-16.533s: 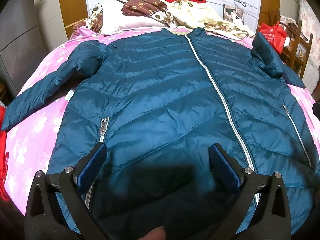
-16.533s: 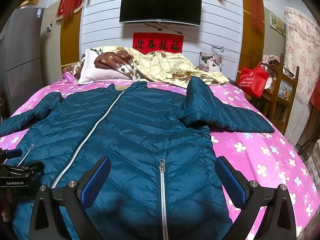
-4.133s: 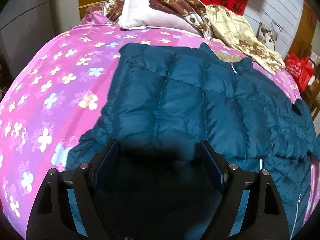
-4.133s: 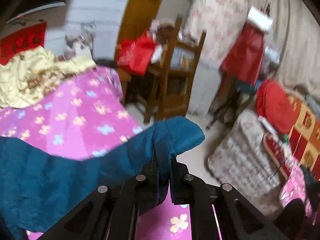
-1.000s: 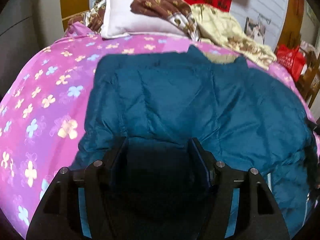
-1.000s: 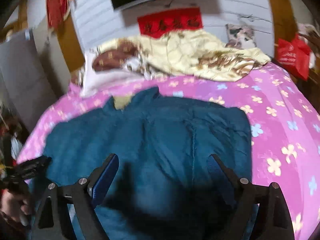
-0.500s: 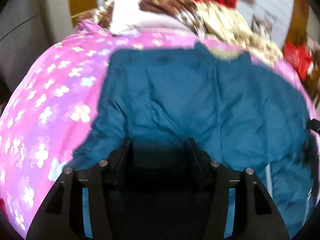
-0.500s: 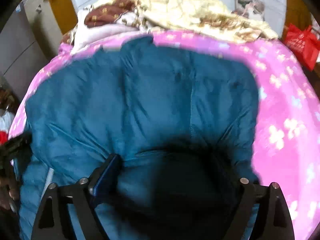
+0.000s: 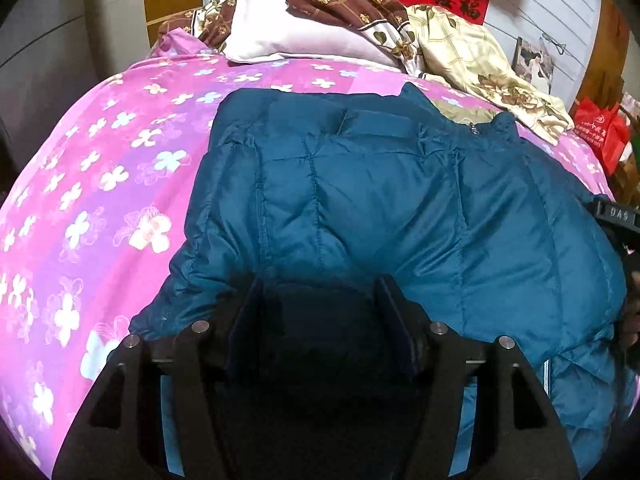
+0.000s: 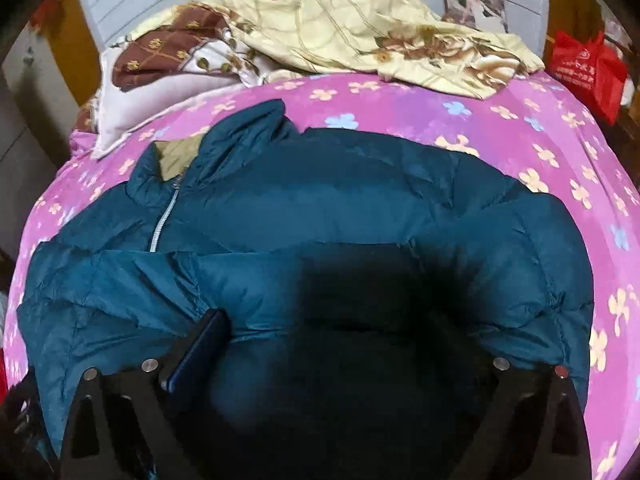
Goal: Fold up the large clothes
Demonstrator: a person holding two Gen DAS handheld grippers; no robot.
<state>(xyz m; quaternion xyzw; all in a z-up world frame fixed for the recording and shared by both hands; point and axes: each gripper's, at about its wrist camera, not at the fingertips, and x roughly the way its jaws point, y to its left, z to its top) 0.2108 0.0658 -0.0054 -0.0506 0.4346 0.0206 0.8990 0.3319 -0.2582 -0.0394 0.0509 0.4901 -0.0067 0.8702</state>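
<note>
Lying on the pink floral bedsheet [image 9: 100, 184]: a teal down jacket [image 9: 392, 208], with both sides looking already folded inward, collar [image 10: 256, 128] pointing toward 12 o'clock at the pillow [image 9: 288, 36] and the yellow quilt [image 10: 380, 28].

Pressing down near the hem at 6 o'clock: the left gripper [image 9: 320, 300], jaws about half open with puffy fabric bulging between them, not clearly pinching anything. Pressing at 6 o'clock in its own view too: the right gripper [image 10: 340, 328], jaws spread wide, only 1 blue pad [image 10: 200, 344] visible, the other sunk under the padding; no fabric clamped, as far as can be told.

Probably preparing the bottom-to-top fold. Risks from here:

- Closing on only the top layer, because of thick slippery padding, and so pulling the folded side open.
- Lifting the 2 grippers unevenly, giving a crooked fold.
- Trapped air springing the jacket open again.
- Catching the bedsheet together with the hem.
</note>
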